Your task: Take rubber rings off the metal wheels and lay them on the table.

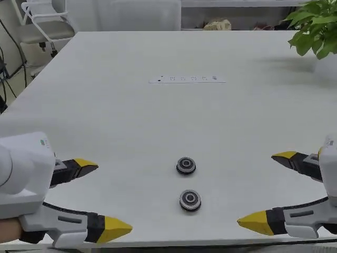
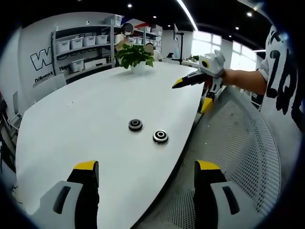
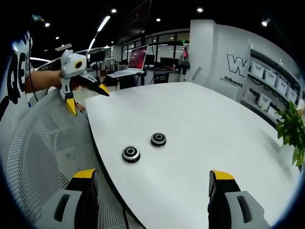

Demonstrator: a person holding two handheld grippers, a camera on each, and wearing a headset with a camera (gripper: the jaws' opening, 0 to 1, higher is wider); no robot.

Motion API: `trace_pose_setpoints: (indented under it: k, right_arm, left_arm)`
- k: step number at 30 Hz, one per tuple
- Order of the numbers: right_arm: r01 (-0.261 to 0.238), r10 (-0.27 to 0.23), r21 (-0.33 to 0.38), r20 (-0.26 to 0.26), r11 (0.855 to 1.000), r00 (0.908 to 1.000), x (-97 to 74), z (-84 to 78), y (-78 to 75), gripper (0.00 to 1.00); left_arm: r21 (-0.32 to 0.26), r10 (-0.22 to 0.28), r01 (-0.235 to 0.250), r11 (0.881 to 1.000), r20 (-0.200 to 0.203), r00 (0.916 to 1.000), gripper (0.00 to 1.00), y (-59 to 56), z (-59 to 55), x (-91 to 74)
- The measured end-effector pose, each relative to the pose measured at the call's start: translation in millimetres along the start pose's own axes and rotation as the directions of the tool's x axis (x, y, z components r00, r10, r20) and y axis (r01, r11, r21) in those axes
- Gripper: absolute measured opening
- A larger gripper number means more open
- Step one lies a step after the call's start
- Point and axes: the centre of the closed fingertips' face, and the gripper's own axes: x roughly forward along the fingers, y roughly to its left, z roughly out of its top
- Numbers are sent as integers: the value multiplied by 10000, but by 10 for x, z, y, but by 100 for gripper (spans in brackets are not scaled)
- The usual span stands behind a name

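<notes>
left gripper point(image 1: 108, 197): down at the near-left edge of the table, jaws spread wide, yellow tips well apart, nothing between them.
right gripper point(image 1: 261, 188): mirrors it at the near-right edge, jaws just as wide open, holding nothing.
near wheel point(image 1: 190, 200): lying flat on the white table point(image 1: 158, 116), close to the front edge, between the two grippers and well apart from both.
far wheel point(image 1: 186, 165): flat too, just beyond the near one, a small gap between them, not touching.
rubber rings point(image 1: 182, 201): dark bands seated round each wheel's paler metal centre; both look to be in place on the wheels.
left gripper view: both wheels sit ahead of the open jaws, with the right gripper beyond them at the table edge.
right gripper view: the same pair from the other side, with the left gripper beyond them.
socket strip point(image 1: 187, 79): set in the tabletop, far behind the wheels.
potted plant point(image 1: 316, 31): green leaves at the far-right corner.
chair point(image 1: 42, 26): white, off the far-left corner.
</notes>
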Motion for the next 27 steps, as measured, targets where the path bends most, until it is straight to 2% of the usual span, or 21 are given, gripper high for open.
trace_pose_setpoints:
  k: [3,7,18,27]
  right_arm:
    - [-53,45,289,260,9996,9997,-4,53,-1,96]
    - [-48,46,118,205,9999,9998,7,48,7,96]
    - [-217,215,73,302,9997,9993,97,76,-26,94]
    - [-486,484,39,469,9988,9977,181,121,-46,92]
  left_arm:
    - [-75,95,-94,9999,141,9999,80,53,35,-22]
    - [3,280,-280,9996,61,9996,80,109,18,-15]
    - [165,71,-71,9998,-20,10000,79,90,52,79]
    - [406,27,-28,9992,3,10000,79,139,169,161]
